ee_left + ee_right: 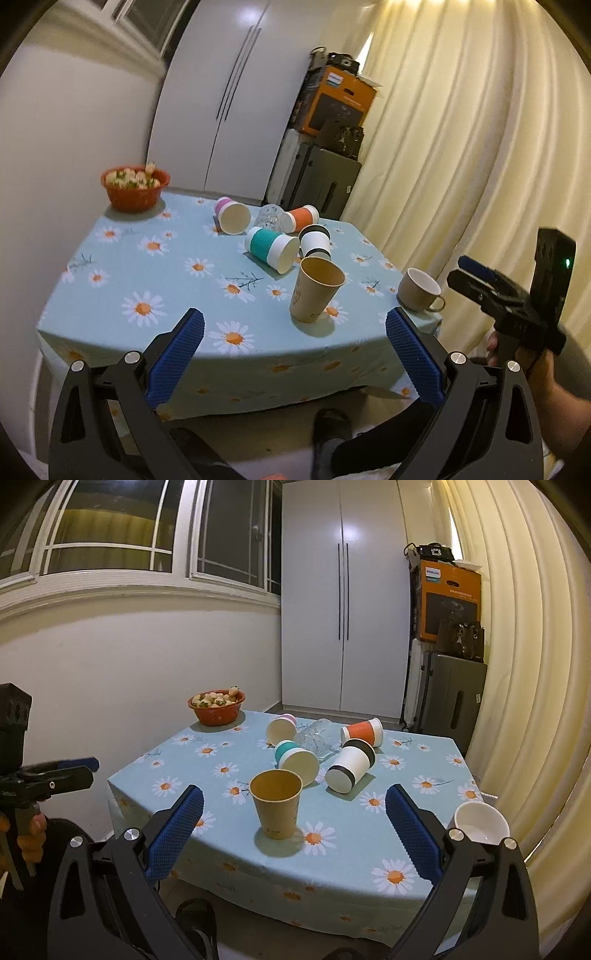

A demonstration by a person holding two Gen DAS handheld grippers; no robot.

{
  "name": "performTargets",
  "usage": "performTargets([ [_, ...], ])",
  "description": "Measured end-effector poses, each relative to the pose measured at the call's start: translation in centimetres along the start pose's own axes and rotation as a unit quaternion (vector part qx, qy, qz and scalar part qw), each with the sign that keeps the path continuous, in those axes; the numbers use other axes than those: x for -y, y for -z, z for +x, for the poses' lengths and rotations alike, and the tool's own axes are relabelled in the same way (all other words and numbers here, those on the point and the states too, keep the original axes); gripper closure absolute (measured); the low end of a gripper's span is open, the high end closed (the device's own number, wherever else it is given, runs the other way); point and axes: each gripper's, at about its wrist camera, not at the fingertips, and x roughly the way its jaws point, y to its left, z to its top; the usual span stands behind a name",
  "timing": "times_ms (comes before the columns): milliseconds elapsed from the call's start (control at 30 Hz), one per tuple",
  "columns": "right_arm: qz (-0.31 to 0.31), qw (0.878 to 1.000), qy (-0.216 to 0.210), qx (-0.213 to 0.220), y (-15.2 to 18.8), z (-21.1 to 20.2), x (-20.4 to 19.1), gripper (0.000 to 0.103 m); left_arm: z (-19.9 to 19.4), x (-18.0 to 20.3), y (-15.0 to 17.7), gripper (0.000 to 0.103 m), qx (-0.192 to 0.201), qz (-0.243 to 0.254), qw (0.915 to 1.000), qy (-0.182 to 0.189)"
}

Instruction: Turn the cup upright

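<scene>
Tan paper cup [276,805] stands upright, mouth up; both grippers' jaws gape wide.

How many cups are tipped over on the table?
5: pink cup, glass cup, orange cup, teal cup, black-banded white cup, all clustered mid-table. None looks hidden.

both grippers, left gripper [294,334] and right gripper [294,812], hold jaws wide apart.

Clear glass [317,736]: largely screened by teal cup [295,762], outline blurred, possibly lying sideways. White mug [480,825]: handle hidden behind right jaw.
</scene>
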Motion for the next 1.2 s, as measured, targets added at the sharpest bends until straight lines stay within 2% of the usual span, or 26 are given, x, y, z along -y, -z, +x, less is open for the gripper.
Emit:
performTargets([
  [200, -0.005, 1.000, -0.002, -0.018, 1.3, 0.0, 0.4, 0.005, -0.3, 0.7, 1.4, 0.007, 0.003, 0.031, 0.9995, -0.006],
  [333, 0.003, 1.000, -0.002, -0.031, 2.3, 0.2, 1.0, 0.005, -0.4, 1.6, 1.8, 0.007, 0.006, 0.048, 0.9988, 0.002],
  [433, 0.023, 0.999, -0.007, -0.028, 2.6, -0.2, 1.4, 0.005, -0.5, 1.5, 2.3, 0.007, 0.007, 0.043, 0.9990, 0.010],
  [600, 0.037, 0.999, 0.002, -0.032, 3.5, -0.3, 1.6, 0.005, -0.7, 1.6, 2.5, 0.007, 0.014, 0.049, 0.9987, -0.003],
  [967, 0.012, 0.999, 0.034, -0.036, 4.0, 0.1, 0.9, 0.005, -0.4, 1.6, 2.7, 0.007, 0.013, 0.052, 0.9981, -0.032],
  [1200, 0.008, 0.998, 0.040, -0.039, 4.1, 0.3, 0.8, 0.005, -0.1, 1.6, 2.7, 0.007, 0.007, 0.054, 0.9979, -0.036],
])
